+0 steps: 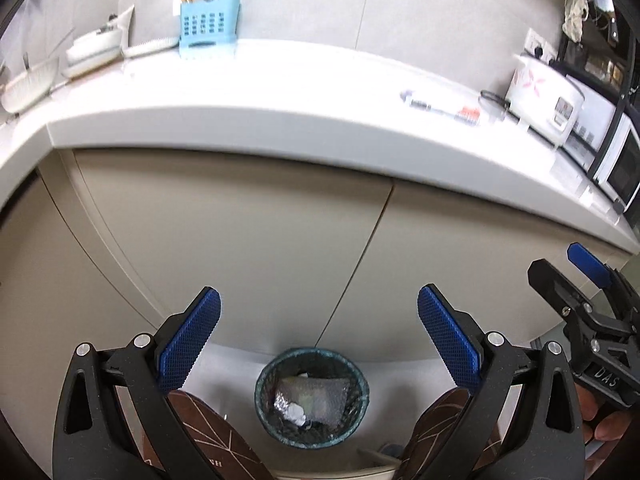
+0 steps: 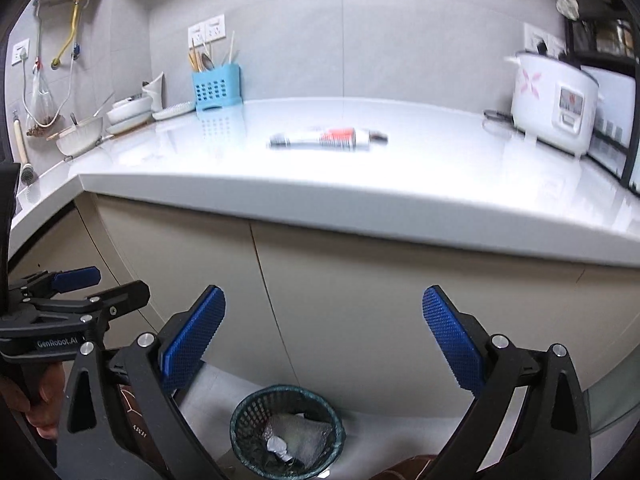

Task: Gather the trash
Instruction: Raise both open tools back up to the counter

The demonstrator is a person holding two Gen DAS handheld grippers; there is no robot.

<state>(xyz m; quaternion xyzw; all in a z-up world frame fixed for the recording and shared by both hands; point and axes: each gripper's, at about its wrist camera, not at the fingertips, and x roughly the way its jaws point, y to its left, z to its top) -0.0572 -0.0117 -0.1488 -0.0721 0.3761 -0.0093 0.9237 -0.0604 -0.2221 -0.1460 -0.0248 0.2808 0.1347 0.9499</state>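
White counter (image 2: 400, 168) is holding a tube (image 2: 324, 139); right gripper (image 2: 324, 332), jaws spread and empty, is needing a level crosswise approach.

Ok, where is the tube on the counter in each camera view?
Left wrist: the tube lies upper right on the counter, left of the rice cooker.
Right wrist: the tube lies mid-counter, just above picture centre.
Shared landmark: the blue cutlery holder against the wall.

Black gripper (image 1: 319, 336) frames, blue textured pads (image 1: 192, 338), silver screws.
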